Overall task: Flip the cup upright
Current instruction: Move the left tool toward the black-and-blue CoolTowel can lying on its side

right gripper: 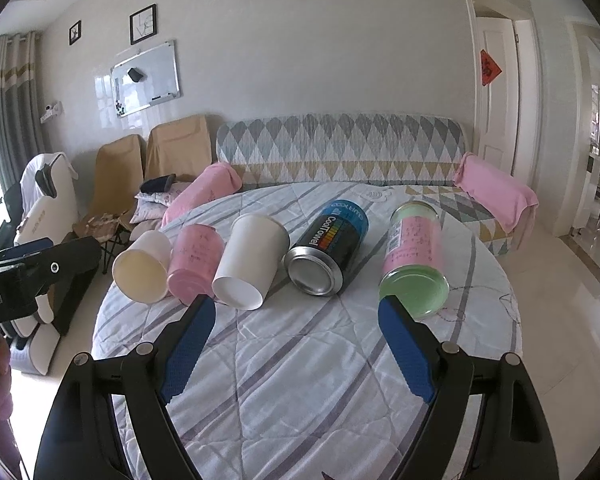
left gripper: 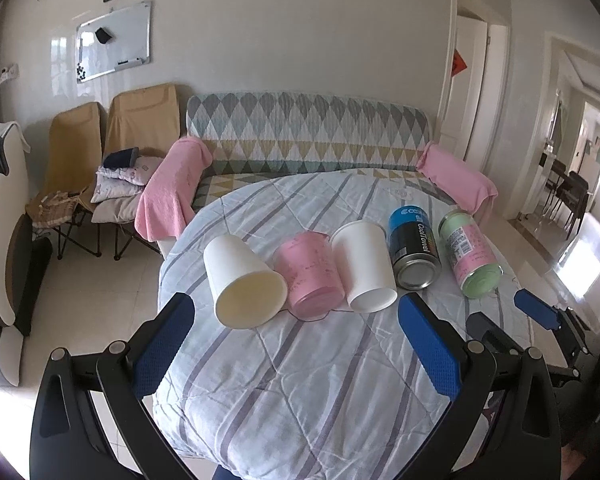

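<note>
Striped quilted table (left gripper: 300,380) before patterned sofa (left gripper: 308,132), whiteboard (left gripper: 114,42) on wall.

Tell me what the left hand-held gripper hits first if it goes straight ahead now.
Probably the pink cup, lying on its side centred between the open left hand-held gripper's fingers; the white cup is close alongside, and depth is uncertain.

Five containers lie on their sides on the desk (right gripper: 300,380): two white paper cups (right gripper: 142,266) (right gripper: 252,266), one pink cup (right gripper: 194,260), one blue-and-black can (right gripper: 328,254), one pink-and-green jar (right gripper: 414,264)
</note>
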